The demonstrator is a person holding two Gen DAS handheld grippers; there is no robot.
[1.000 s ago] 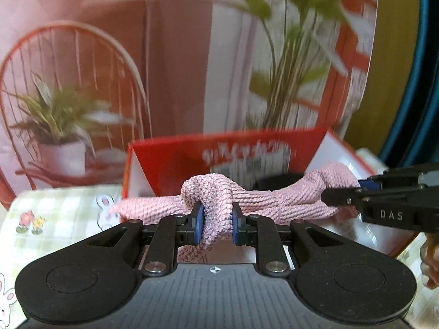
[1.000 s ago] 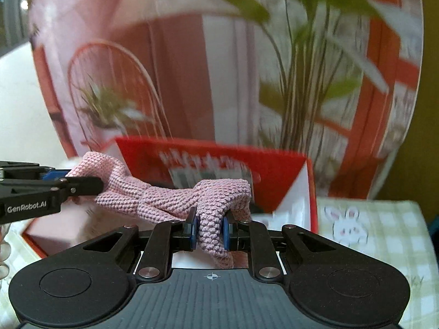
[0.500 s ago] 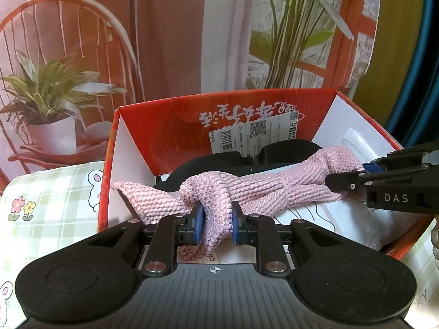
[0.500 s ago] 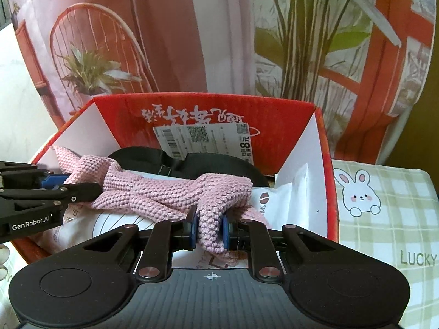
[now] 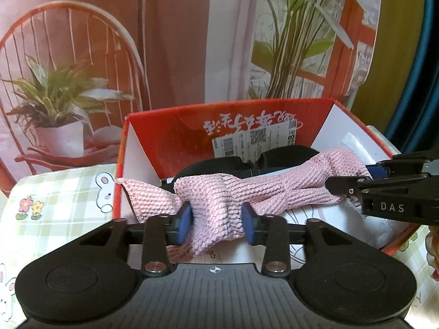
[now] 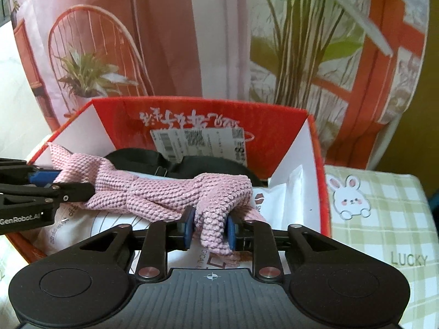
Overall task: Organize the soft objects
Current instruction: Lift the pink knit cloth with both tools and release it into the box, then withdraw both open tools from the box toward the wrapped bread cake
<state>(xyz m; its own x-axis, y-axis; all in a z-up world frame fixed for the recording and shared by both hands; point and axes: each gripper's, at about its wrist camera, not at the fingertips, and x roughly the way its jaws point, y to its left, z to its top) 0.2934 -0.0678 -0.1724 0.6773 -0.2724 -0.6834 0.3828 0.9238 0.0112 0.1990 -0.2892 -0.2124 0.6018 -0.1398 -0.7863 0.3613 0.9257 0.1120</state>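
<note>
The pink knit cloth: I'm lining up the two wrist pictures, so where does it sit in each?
Left wrist: pink cloth runs across the centre, from the left gripper to the right gripper at the right edge.
Right wrist: it spans left to centre, from the left gripper at the left edge to the right gripper low in the middle.
Shared landmark: the white label on the red box back wall.

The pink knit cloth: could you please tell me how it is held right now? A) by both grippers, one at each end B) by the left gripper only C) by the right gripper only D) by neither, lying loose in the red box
A: the left gripper and the right gripper each pinch one end of the cloth, stretched over the red box.
</note>
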